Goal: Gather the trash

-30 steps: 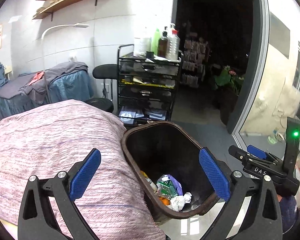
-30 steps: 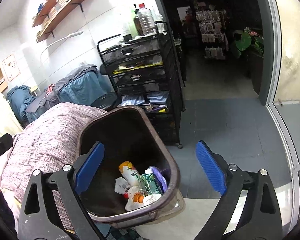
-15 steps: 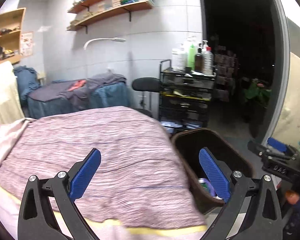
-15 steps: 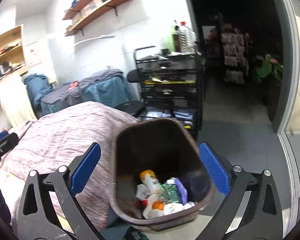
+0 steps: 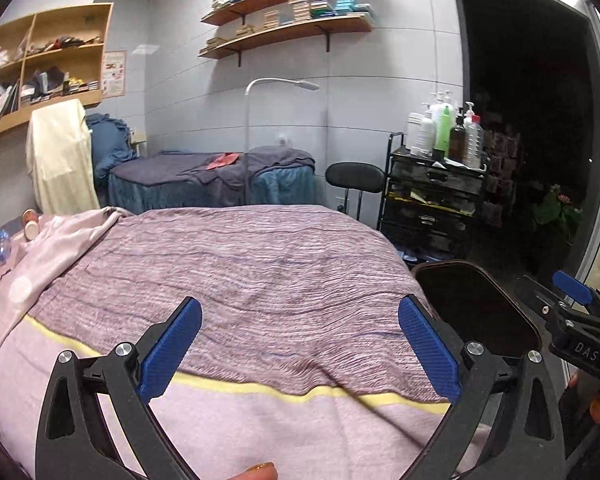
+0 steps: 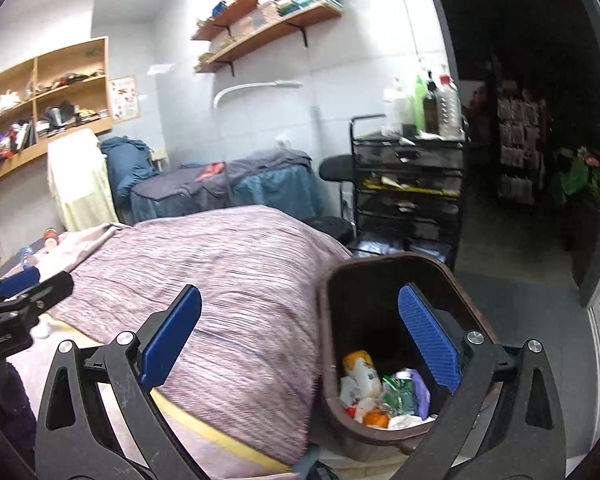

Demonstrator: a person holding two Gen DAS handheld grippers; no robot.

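Note:
A dark brown trash bin stands on the floor at the foot of a bed; it holds several pieces of trash, among them an orange-topped bottle and a green wrapper. The bin also shows in the left wrist view. My right gripper is open and empty, over the bed edge and the bin's rim. My left gripper is open and empty above the purple striped bedcover. A small bottle and a round container lie at the bed's far left.
A black drawer trolley with bottles on top stands behind the bin, beside a black stool. A second bed with blue covers stands against the wall. Shelves hang above. A dark doorway opens at the right.
Both views have swung left, from the bin toward the bed. The bin has slid to the right in both views; the bed's far-left end has come into sight. Both grippers stay open.

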